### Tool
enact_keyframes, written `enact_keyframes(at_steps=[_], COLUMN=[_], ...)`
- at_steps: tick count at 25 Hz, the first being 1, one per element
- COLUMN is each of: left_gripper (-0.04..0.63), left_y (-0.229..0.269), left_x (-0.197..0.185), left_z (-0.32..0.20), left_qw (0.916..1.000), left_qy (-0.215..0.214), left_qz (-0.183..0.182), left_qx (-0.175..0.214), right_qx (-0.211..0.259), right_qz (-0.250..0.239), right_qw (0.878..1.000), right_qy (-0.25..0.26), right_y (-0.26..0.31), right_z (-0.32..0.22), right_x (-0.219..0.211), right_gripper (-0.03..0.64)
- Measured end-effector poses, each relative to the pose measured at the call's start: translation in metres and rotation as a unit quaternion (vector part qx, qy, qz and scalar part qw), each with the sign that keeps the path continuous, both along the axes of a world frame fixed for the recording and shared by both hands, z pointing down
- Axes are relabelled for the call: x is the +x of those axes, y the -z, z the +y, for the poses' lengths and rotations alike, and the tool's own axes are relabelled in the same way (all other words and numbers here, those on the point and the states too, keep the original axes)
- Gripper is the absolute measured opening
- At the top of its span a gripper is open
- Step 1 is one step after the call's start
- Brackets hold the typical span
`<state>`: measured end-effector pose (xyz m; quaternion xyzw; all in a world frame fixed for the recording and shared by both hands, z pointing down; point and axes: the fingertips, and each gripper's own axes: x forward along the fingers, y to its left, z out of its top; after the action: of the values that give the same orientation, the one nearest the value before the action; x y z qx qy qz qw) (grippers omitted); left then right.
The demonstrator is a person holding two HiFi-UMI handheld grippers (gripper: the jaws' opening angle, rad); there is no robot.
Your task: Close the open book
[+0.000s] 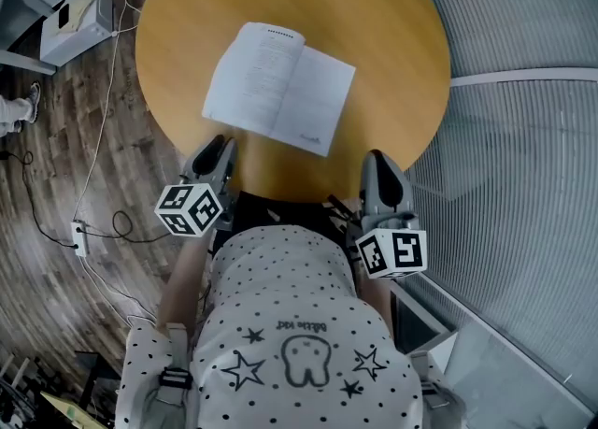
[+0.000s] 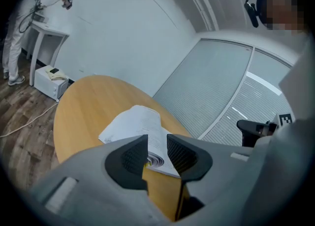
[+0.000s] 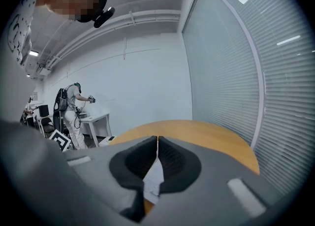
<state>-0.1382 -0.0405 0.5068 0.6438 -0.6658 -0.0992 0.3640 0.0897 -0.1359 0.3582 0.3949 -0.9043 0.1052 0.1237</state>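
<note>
Closest in the head view is the person's dotted, star-printed top (image 1: 280, 324), and just beyond it are the two marker cubes, the left cube (image 1: 191, 208) and the right cube (image 1: 392, 251). Ahead of the cubes, the left gripper (image 1: 220, 149) and the right gripper (image 1: 374, 161) hover at the near rim of the round wooden desk (image 1: 383, 25), both pointing across it. In the left gripper view the left gripper's fingers (image 2: 130, 158) stand apart with a clear gap. Nothing is pinched between them, and only the desk top and the book's edge show through the gap. In the right gripper view the right gripper's fingers (image 3: 174, 161) are together, tips meeting, with nothing held. The open book (image 1: 278, 89) lies flat on the desk with its white printed pages up. It sits just ahead of both grippers and touches neither, its near-left corner close to the left gripper's tips and its near-right corner a little apart from the right gripper's. Beyond the desk on the left is dark wood flooring (image 1: 65, 156) with trailing cables (image 1: 93, 137) and a white box (image 1: 77, 23). Slatted blinds (image 1: 523, 137) fill the right side. Far back in the right gripper view, another person (image 3: 74, 112) stands at a small white table (image 3: 96, 119).
</note>
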Motion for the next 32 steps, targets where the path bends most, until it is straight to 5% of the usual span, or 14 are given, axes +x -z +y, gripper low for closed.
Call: enact_keyframes(at_steps=[13, 22, 32], left_gripper=[0.250, 0.267, 0.266], left_y=[-0.060, -0.082, -0.104], left_x=[-0.005, 0.002, -0.010], left_z=[-0.022, -0.034, -0.042], left_qw=[0.9895, 0.9595, 0.9440], left_qy=[0.041, 0.083, 0.127], left_qz=[0.134, 0.265, 0.298], left_qx=[-0.036, -0.050, -0.062], right_qx=[-0.009, -0.013, -0.015], right_qz=[0.017, 0.019, 0.018], right_qw=[1.000, 1.000, 1.000], right_qy=[0.013, 0.016, 0.019], right_y=[-0.007, -0.005, -0.007], right_z=[0.001, 0.004, 0.003], right_x=[-0.019, -0.023, -0.021], right_gripper=[0.011, 0.010, 0.011])
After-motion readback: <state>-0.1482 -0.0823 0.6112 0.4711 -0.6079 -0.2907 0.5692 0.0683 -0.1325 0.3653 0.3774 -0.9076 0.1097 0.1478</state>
